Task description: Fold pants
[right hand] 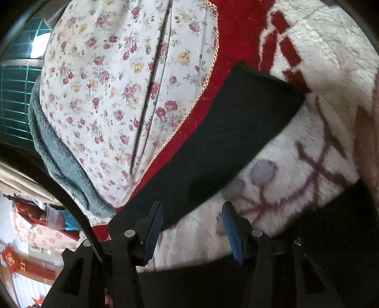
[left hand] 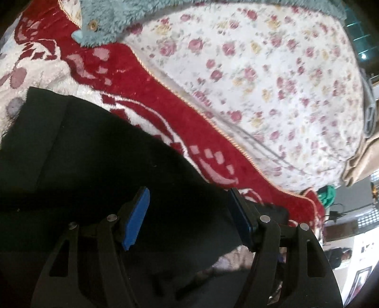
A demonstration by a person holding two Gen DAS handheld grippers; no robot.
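Note:
The black pants (left hand: pixel 99 170) lie spread on a red and white fleece blanket (left hand: pixel 151 78). In the left wrist view my left gripper (left hand: pixel 189 215) is open just above the dark cloth, near its edge, and holds nothing. In the right wrist view one black trouser leg (right hand: pixel 227 132) runs up and to the right, ending in a hem; the other black part (right hand: pixel 331 227) crosses the bottom. My right gripper (right hand: pixel 193 228) is open over the white blanket (right hand: pixel 296 151) between the two legs, its left finger beside the leg's edge.
A floral sheet (left hand: pixel 272 83) covers the bed beyond the blanket; it also shows in the right wrist view (right hand: pixel 106 94). A grey-blue fluffy garment (left hand: pixel 106 21) lies at the top edge. Room furniture and a green item (left hand: pixel 327 194) are beyond the bed's edge.

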